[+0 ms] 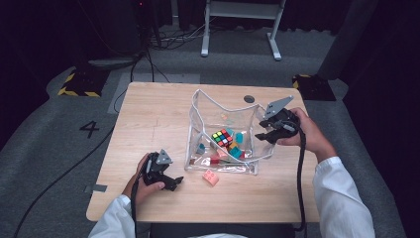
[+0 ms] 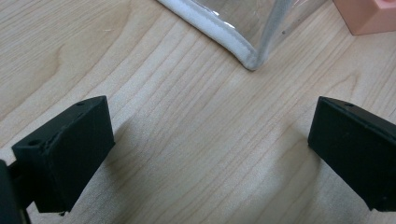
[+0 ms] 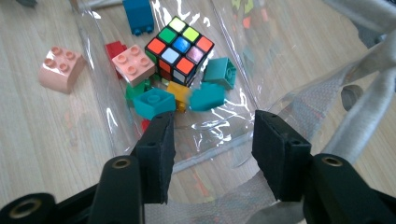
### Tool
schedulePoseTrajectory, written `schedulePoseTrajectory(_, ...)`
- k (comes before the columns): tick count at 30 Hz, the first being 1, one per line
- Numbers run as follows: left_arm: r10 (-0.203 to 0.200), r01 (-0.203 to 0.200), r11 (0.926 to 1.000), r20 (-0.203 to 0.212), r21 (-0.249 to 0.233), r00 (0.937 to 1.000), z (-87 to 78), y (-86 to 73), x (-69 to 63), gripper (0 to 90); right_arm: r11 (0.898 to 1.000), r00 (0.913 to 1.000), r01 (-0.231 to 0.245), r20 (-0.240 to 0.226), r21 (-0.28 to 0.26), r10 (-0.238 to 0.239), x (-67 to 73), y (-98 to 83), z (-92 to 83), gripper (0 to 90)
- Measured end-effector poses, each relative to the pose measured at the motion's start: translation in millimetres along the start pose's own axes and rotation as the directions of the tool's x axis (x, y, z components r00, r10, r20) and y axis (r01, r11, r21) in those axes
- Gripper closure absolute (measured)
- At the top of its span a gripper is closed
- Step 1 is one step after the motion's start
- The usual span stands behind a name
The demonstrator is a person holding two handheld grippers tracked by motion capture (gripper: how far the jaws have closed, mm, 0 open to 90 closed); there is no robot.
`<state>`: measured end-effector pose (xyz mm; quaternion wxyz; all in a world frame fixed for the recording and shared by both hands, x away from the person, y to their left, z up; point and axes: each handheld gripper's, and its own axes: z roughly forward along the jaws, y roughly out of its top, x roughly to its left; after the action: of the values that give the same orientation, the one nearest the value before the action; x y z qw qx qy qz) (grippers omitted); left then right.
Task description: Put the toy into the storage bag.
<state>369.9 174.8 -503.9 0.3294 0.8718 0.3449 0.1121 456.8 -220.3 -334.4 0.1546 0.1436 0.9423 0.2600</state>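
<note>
A clear plastic bag [image 1: 205,116] stands open in the middle of the wooden table [image 1: 148,119]. Inside lie a Rubik's cube [image 1: 222,137] [image 3: 180,44] and several toy bricks, among them a pink one [image 3: 134,64] and a teal one [image 3: 154,102]. Another teal brick [image 3: 208,96] looks blurred just beyond my right gripper [image 3: 212,140] [image 1: 262,136], which is open over the bag's right rim with nothing between its pads. A loose pink brick [image 1: 210,177] [image 3: 60,67] [image 2: 369,16] lies outside the bag's front. My left gripper [image 1: 173,182] [image 2: 210,149] rests open on the table, near the bag's front corner [image 2: 233,46].
A dark round cable port [image 1: 249,98] sits in the table behind the bag. Beyond the table's far edge are cables and a white frame's legs [image 1: 275,47] on the grey floor. Bare tabletop lies left of the bag.
</note>
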Motion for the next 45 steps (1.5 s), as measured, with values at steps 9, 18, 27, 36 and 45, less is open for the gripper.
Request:
schedulePoseTrajectory(9,0.0,0.0,1.0,0.0,0.0,1.0,0.0,0.0,0.0,0.3,0.99,0.9996,-0.017,0.02,-0.138,0.02,10.9,-8.3,-18.6,34.6)
schedulePoseTrajectory(18,0.0,0.0,1.0,0.0,0.0,1.0,0.0,0.0,0.0,0.3,0.961,0.9893,-0.074,0.102,-0.268,0.104,14.5,-23.2,-46.5,27.8)
schedulePoseTrajectory(27,0.0,0.0,1.0,0.0,0.0,1.0,0.0,0.0,0.0,0.4,0.921,0.9712,-0.142,0.129,-0.363,0.2,12.7,-52.9,-66.9,27.0)
schedulePoseTrajectory(36,-0.001,0.001,1.0,0.0,0.0,1.0,0.0,0.0,0.0,0.3,0.914,0.9609,-0.18,0.134,-0.363,0.243,18.2,-85.5,-66.7,27.0)
schedulePoseTrajectory(45,0.0,0.0,1.0,0.0,0.0,1.0,0.0,0.0,0.0,0.3,0.932,0.9639,-0.194,0.117,-0.306,0.239,40.0,-116.1,-33.6,27.6)
